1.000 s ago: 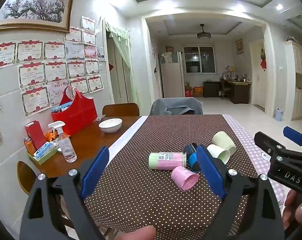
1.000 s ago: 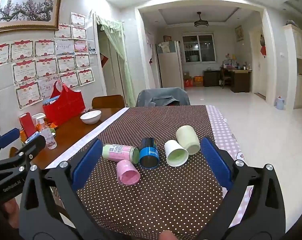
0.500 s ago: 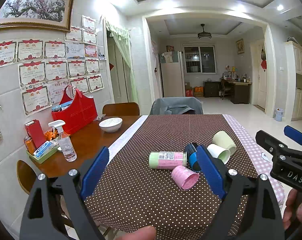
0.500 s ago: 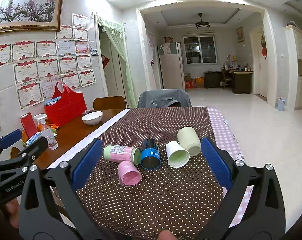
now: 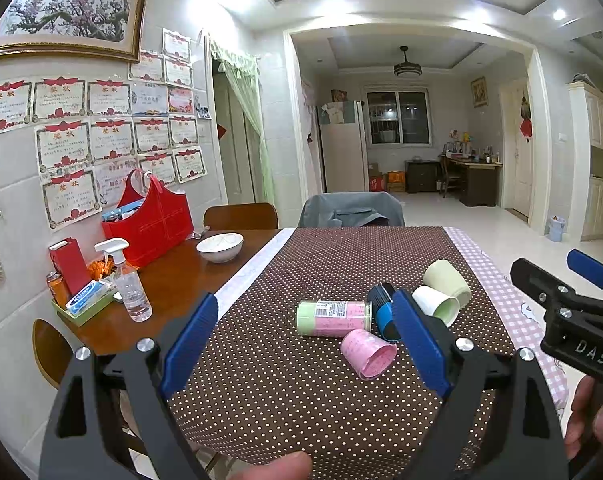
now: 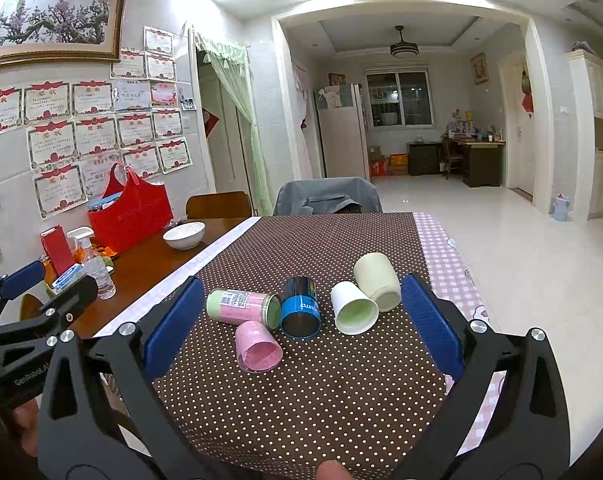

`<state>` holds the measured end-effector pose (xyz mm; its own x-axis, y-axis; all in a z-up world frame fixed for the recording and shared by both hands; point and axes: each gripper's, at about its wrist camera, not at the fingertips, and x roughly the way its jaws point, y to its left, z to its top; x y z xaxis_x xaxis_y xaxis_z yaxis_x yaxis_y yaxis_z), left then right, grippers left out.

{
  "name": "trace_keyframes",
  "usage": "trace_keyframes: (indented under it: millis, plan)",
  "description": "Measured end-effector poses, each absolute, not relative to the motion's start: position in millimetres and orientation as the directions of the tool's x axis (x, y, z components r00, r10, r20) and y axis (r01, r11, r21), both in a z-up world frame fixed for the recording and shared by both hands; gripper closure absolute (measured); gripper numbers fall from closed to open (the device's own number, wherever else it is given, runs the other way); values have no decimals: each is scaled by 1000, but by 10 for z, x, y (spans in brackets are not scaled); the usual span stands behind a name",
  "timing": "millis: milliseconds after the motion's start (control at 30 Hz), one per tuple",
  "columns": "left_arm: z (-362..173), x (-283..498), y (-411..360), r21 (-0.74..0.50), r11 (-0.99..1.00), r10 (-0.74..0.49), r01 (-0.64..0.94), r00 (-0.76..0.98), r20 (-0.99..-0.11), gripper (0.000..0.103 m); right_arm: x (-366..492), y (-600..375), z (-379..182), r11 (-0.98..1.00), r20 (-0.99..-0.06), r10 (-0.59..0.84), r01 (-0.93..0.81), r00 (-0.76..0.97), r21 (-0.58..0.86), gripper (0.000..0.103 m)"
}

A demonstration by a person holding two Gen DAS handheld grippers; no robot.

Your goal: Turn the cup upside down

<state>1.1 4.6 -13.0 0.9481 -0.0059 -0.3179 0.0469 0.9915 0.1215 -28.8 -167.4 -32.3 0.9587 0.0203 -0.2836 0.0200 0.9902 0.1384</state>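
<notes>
Several cups lie on their sides on a brown dotted tablecloth (image 6: 309, 392): a pink cup (image 6: 258, 346), a green-and-pink cup (image 6: 243, 306), a blue-and-black cup (image 6: 300, 307), a white cup (image 6: 353, 308) and a pale green cup (image 6: 377, 282). They also show in the left wrist view, the pink cup (image 5: 367, 353) nearest. My left gripper (image 5: 301, 344) is open and empty, short of the cups. My right gripper (image 6: 297, 328) is open and empty, its jaws framing the cups from the near side.
A white bowl (image 6: 184, 235), a red bag (image 6: 130, 213), a spray bottle (image 5: 127, 286) and a tray of small items (image 5: 83, 300) stand on the bare wood at the left. A chair with a grey cover (image 6: 327, 197) stands at the far end.
Both grippers have drifted slightly; the cups sit a little higher and closer in the right wrist view. No cup has moved.
</notes>
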Motion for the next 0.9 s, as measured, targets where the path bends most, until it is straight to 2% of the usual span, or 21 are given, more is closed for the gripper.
trace_keyframes:
  millis: [900]
  plan:
    - [-191, 50, 96, 118, 992, -7, 48, 946, -325, 16, -279, -1672, -325, 990, -288, 23, 19, 957, 141, 6]
